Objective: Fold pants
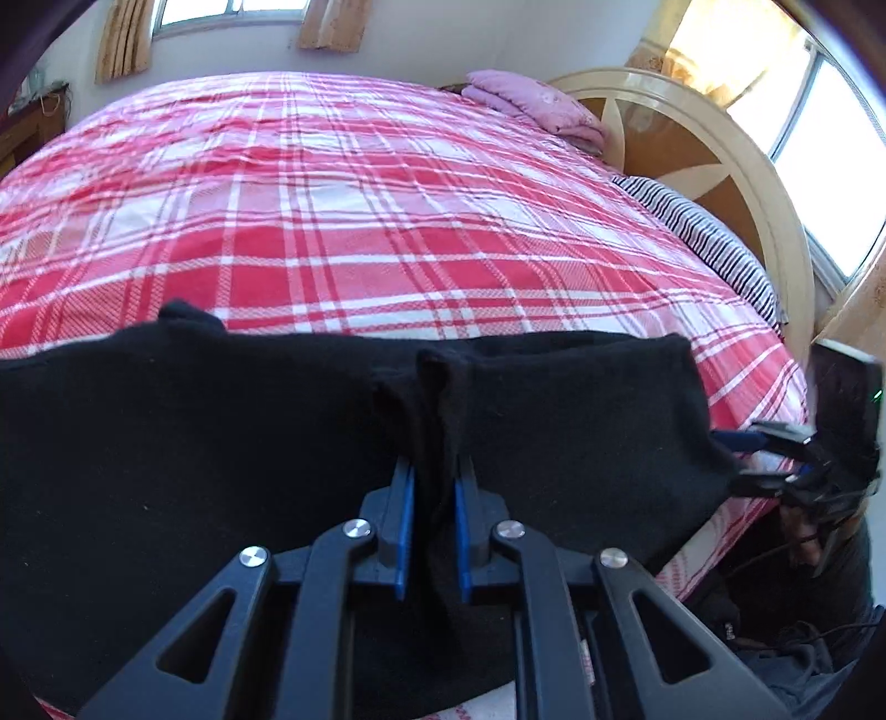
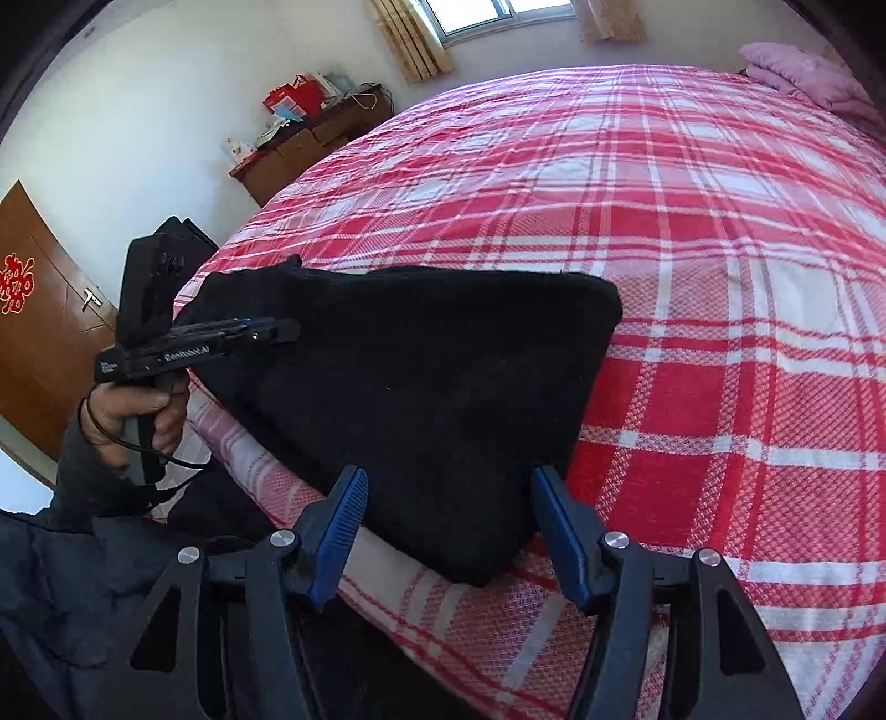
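- The left gripper (image 1: 433, 487) is nearly closed, its blue pads (image 1: 406, 526) pinching a raised ridge of the black pants (image 1: 221, 443) between them.
- The right gripper (image 2: 449, 498) stands open, its blue ribbed pads (image 2: 559, 531) spread either side of the near corner of the pants; the cloth lies between and below them, and the pads do not press on it.
- In the right wrist view, a hand (image 2: 130, 421) in a dark sleeve grips the handle of the left gripper, whose tip rests at the pants' left edge.
- The pants lie as a folded, roughly four-sided dark slab at the near edge of the bed (image 2: 720, 332), one corner reaching the bed's edge.
- The bed is covered in a red, pink and white plaid sheet with a coarse woven texture, lightly rippled farther out.
- A folded pink quilt (image 1: 531, 105) sits at the far corner, beside a curved wooden headboard (image 1: 720, 160); a navy-striped pillow (image 1: 709, 238) lies along the headboard.
- Beyond the bed are a wooden cabinet (image 2: 310, 149) cluttered with red bags, a brown door (image 2: 39, 327) with a red paper cutting, and windows with tan curtains (image 2: 410, 39).
- The pants look matte and fuzzy, like fleece or knit.
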`<state>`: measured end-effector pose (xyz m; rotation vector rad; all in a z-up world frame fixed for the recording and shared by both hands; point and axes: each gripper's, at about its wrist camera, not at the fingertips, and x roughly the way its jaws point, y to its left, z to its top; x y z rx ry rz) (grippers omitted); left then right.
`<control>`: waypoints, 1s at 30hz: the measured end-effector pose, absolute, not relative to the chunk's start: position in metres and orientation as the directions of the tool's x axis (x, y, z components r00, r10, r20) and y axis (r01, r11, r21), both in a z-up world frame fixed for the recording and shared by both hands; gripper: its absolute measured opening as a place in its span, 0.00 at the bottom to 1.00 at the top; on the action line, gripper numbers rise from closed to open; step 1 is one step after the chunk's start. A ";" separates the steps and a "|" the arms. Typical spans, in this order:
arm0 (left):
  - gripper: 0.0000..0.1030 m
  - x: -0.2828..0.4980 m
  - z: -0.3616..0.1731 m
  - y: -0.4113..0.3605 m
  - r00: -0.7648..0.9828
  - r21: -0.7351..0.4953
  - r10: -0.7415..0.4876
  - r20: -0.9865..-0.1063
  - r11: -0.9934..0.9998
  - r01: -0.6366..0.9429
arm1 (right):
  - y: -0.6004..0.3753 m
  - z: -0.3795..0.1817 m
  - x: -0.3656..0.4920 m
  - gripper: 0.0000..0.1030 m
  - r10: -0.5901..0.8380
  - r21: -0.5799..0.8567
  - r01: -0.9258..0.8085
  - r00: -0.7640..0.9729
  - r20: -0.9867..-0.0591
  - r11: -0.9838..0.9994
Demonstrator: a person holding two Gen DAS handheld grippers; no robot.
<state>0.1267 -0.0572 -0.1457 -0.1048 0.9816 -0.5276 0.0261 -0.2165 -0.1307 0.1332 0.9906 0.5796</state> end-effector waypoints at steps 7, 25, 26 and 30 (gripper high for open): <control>0.16 0.128 -0.145 -0.049 0.434 -0.340 -0.484 -0.760 0.865 0.369 | -0.201 -0.140 0.016 0.61 0.515 0.308 -0.498 0.357 -0.779 0.811; 0.27 0.126 -0.143 -0.045 0.454 -0.304 -0.449 -0.770 0.883 0.357 | -0.196 -0.130 0.063 0.61 0.577 0.435 -0.394 0.406 -0.708 0.810; 0.29 0.126 -0.143 -0.045 0.458 -0.291 -0.437 -0.774 0.888 0.356 | -0.197 -0.128 0.060 0.61 0.574 0.430 -0.391 0.419 -0.704 0.814; 0.48 0.124 -0.141 -0.048 0.504 -0.185 -0.353 -0.788 0.917 0.353 | -0.197 -0.109 0.065 0.61 0.582 0.428 -0.396 0.494 -0.646 0.812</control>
